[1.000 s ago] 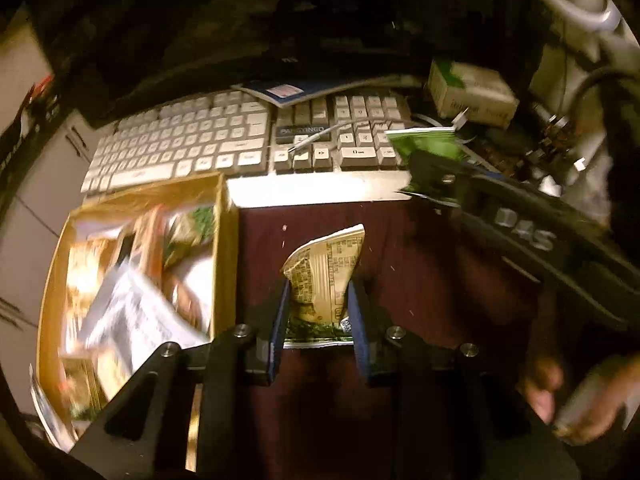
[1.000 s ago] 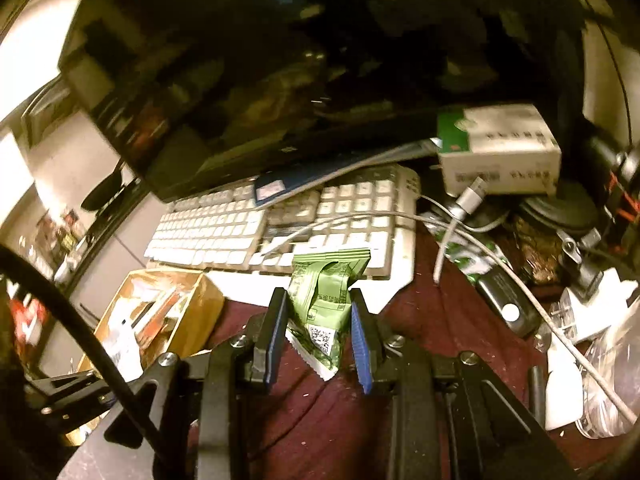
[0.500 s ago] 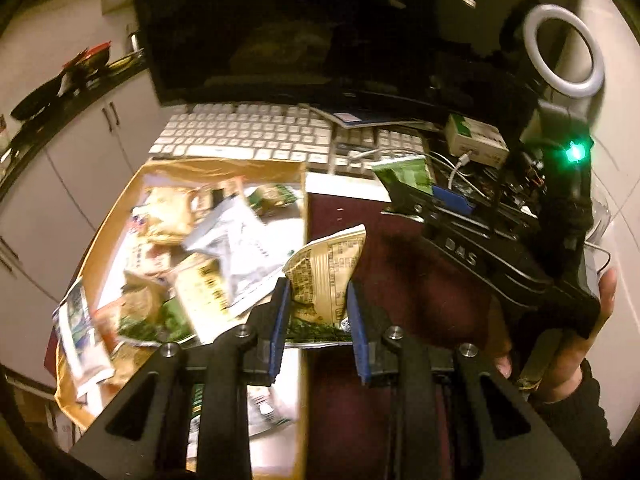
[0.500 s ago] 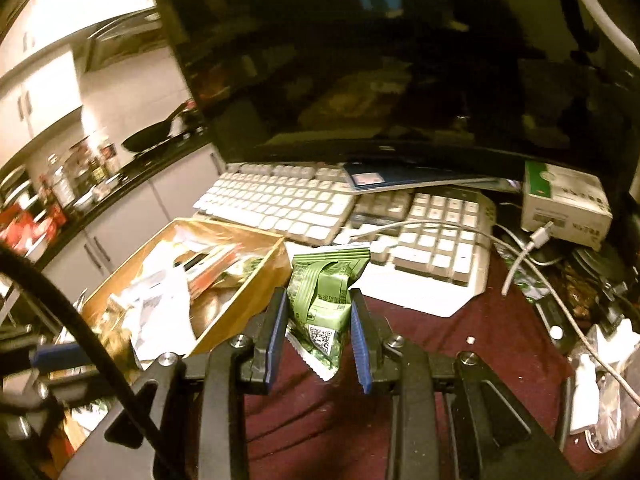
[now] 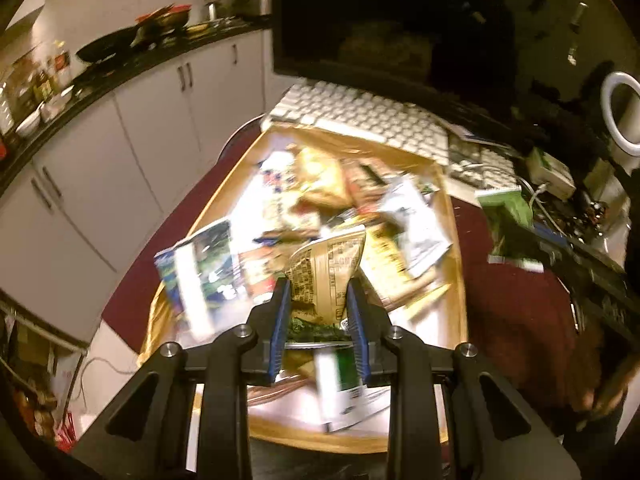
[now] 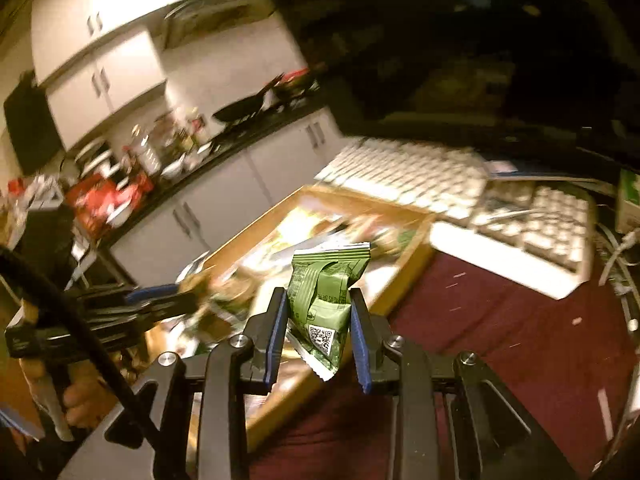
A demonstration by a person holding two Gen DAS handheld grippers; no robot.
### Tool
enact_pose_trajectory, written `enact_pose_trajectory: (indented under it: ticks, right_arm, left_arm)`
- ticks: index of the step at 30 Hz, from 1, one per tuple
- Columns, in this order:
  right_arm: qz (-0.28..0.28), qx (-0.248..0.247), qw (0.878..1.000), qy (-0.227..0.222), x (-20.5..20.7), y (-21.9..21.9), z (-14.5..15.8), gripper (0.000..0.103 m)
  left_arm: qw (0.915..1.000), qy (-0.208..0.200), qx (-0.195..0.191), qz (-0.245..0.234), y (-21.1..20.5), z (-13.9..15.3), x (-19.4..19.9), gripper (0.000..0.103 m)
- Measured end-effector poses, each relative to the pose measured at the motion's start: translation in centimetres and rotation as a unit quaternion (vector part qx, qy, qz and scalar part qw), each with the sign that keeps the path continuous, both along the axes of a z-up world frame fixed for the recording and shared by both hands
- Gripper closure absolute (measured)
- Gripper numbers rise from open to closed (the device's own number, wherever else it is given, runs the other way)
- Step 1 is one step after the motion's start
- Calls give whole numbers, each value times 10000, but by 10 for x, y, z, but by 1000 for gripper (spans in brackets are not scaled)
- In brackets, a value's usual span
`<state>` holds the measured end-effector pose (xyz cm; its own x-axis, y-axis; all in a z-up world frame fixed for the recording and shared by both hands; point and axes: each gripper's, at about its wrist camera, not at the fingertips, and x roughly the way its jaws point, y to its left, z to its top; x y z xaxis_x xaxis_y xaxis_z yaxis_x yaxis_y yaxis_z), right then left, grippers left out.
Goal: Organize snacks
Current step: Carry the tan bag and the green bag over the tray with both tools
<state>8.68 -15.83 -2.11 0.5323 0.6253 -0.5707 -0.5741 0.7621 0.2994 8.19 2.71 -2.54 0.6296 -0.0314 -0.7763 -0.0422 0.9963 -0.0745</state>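
Observation:
My left gripper [image 5: 319, 310] is shut on a tan snack packet [image 5: 326, 270] with printed text, held over the wooden tray [image 5: 454, 240], which is full of mixed snack packets. My right gripper [image 6: 319, 314] is shut on a green snack packet [image 6: 326, 296] with a QR code, hanging over the tray's right rim [image 6: 404, 276]. In the left wrist view the right gripper [image 5: 516, 236] and its green packet [image 5: 506, 206] show at the right, beyond the tray. The right wrist view shows the left gripper [image 6: 160, 300] at the left over the tray, with a hand [image 6: 76, 392] on its handle.
A white keyboard [image 5: 368, 120] lies behind the tray under a dark monitor [image 5: 384, 20]. A dark red cloth [image 6: 500, 340] covers the table right of the tray. Cables, a green-white box [image 5: 550, 170] and a ring light [image 5: 622, 120] crowd the far right. Kitchen cabinets [image 5: 120, 140] stand at the left.
Both grippers have swung left with their packets: the left one from the red cloth to over the tray, the right one to the tray's right rim. Both views have rolled.

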Motion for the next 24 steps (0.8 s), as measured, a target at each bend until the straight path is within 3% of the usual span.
enact_pose_trajectory:
  ticks: [8, 14, 19, 21, 22, 23, 24]
  right_arm:
    - [-151, -1028, 9945, -162, -1, 80, -19, 72]
    - [-200, -1422, 9895, -157, -3, 91, -27, 72]
    - [-425, -1660, 9848, -298, -10, 89, -22, 62]
    - [-407, -1687, 9841, -371, -14, 89, -18, 54]
    - [-398, -1683, 9841, -404, -17, 89, -16, 50]
    - [-387, -1700, 9836, -452, -19, 89, -14, 49]
    - [-378, -1722, 9831, -484, -20, 90, -14, 48]
  left_arm:
    - [9995, 12, 272, 151, 11, -12, -6, 73]
    - [9995, -130, 224, 168, 17, -13, -10, 72]
    - [9996, -121, 141, 197, 19, -12, -10, 71]
    - [9996, -160, 35, 235, 23, -10, -12, 62]
    - [9995, -194, -16, 258, 25, -9, -13, 49]
    - [9992, -261, -51, 297, 26, -8, -15, 43]
    - [9988, -341, -50, 340, 27, -6, -17, 42]
